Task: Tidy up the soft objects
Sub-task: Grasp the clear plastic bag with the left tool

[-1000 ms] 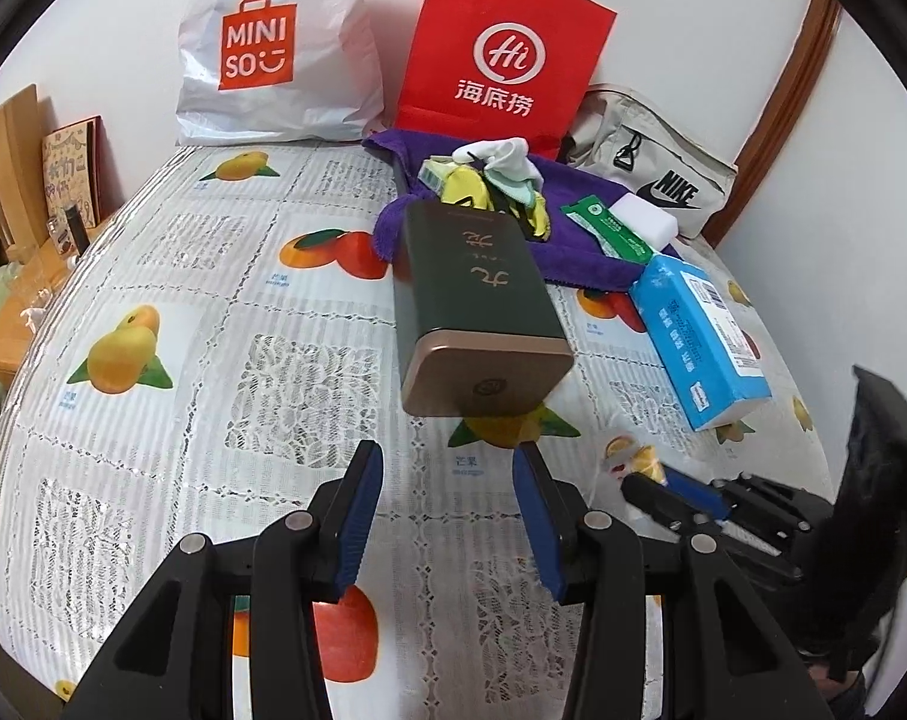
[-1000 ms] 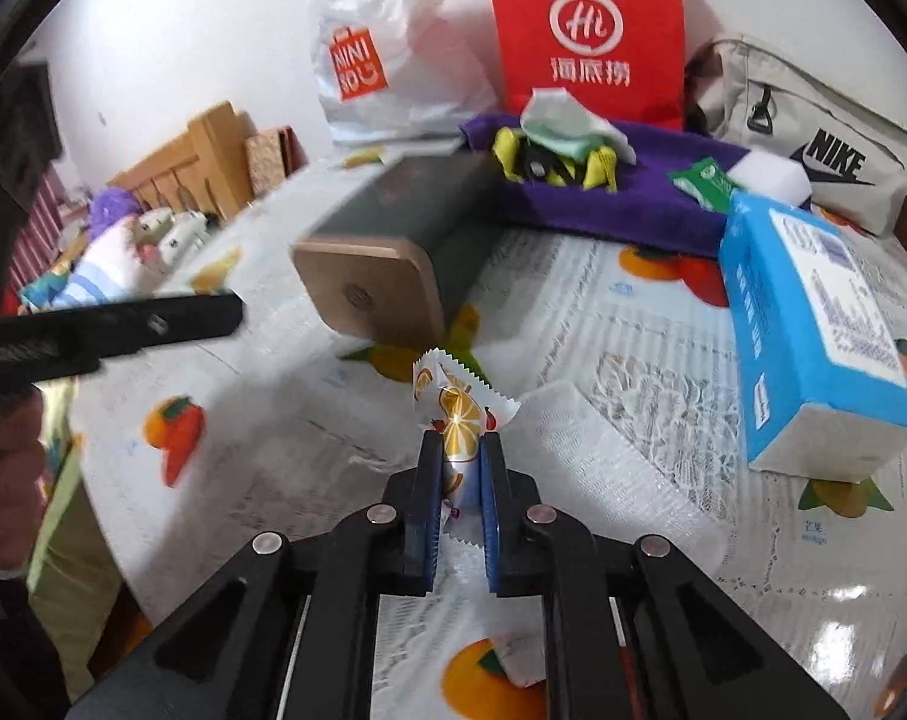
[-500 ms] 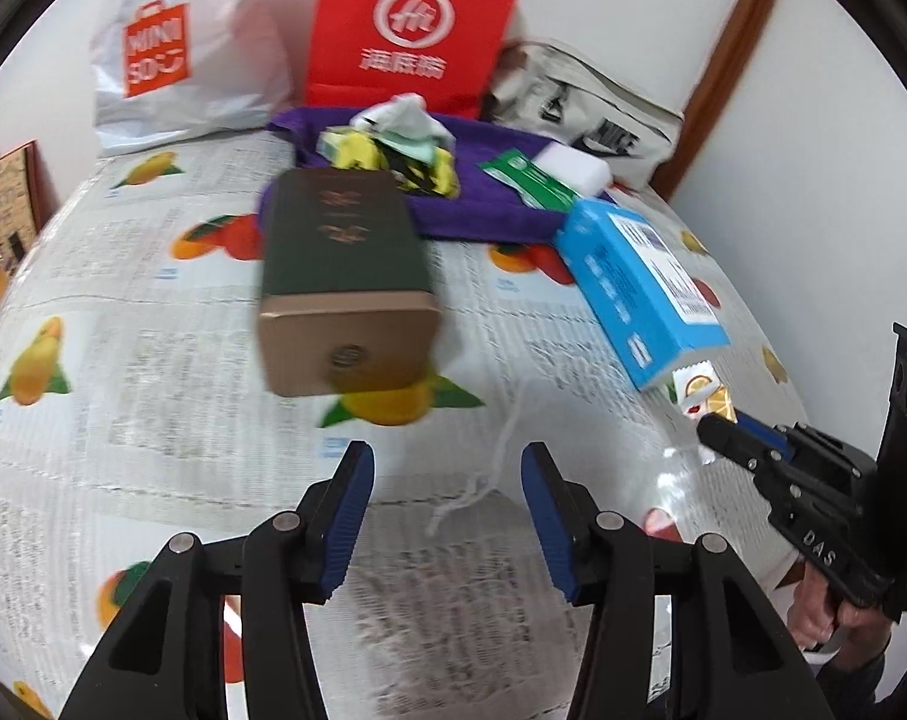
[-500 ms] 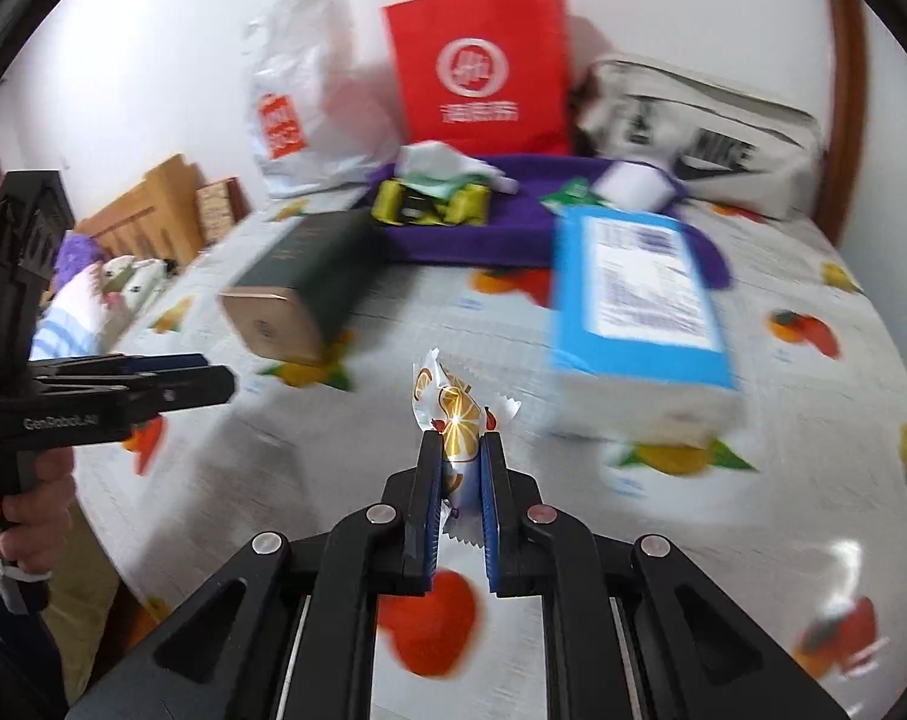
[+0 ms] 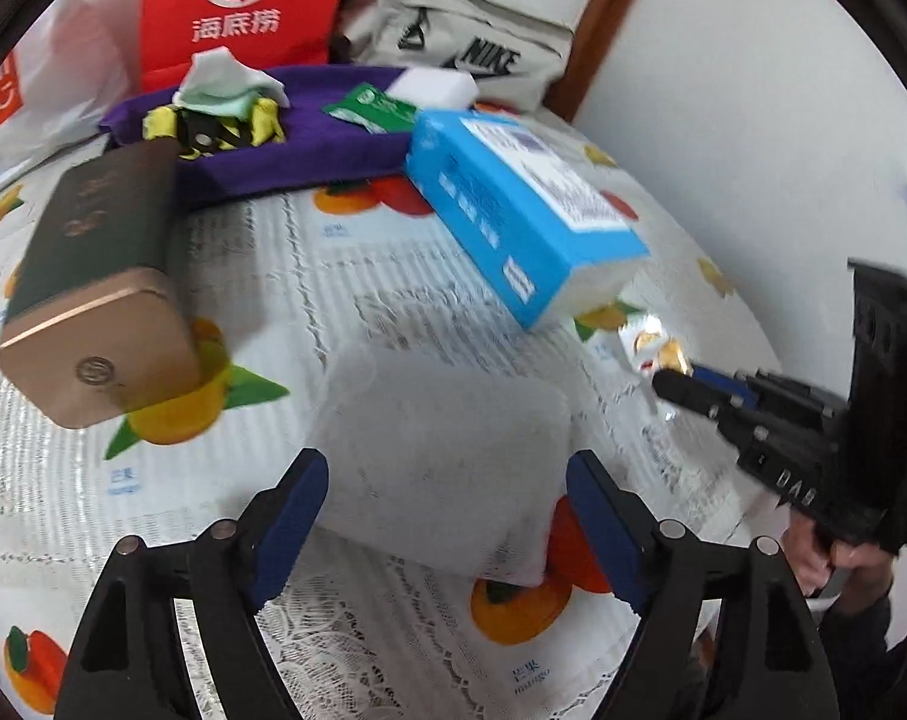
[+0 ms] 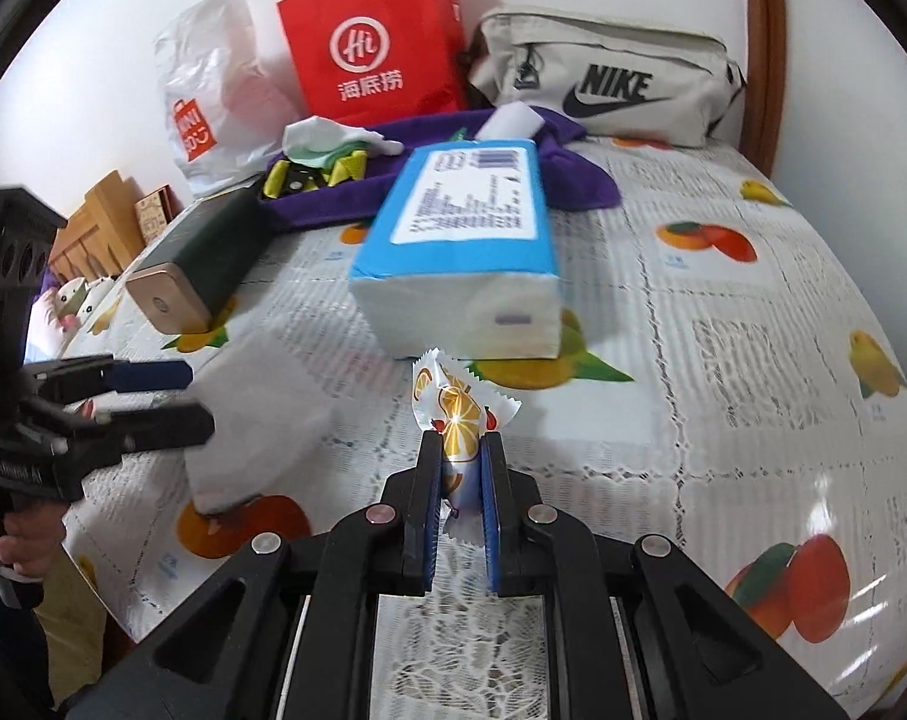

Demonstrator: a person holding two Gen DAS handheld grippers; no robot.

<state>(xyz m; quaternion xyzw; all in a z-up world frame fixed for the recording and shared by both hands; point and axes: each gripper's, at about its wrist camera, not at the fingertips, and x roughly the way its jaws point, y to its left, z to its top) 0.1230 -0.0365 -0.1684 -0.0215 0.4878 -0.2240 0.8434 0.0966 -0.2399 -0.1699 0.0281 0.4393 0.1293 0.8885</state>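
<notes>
My right gripper (image 6: 460, 450) is shut on a small orange-print candy packet (image 6: 453, 405), held above the tablecloth in front of a blue tissue pack (image 6: 465, 228). The packet also shows in the left wrist view (image 5: 654, 348) at the right gripper's tips (image 5: 669, 384). My left gripper (image 5: 447, 480) is open, its jaws on either side of a blurred white soft pad (image 5: 441, 450), apart from it. That pad (image 6: 255, 420) lies on the table next to the left gripper (image 6: 183, 396) in the right wrist view. A purple cloth (image 5: 285, 144) with yellow and green soft items lies behind.
A dark green box with gold end (image 5: 93, 282) lies at left. A red paper bag (image 6: 369, 42), white Miniso bag (image 6: 207, 96) and Nike pouch (image 6: 603, 84) line the wall. A white sponge (image 5: 432, 87) and green packet (image 5: 375, 108) rest on the cloth. The table edge runs at left (image 6: 123, 600).
My left gripper has swung right and forward, opened wider, and now straddles the white pad. My right gripper, still holding the candy packet, has moved right to face the tissue pack.
</notes>
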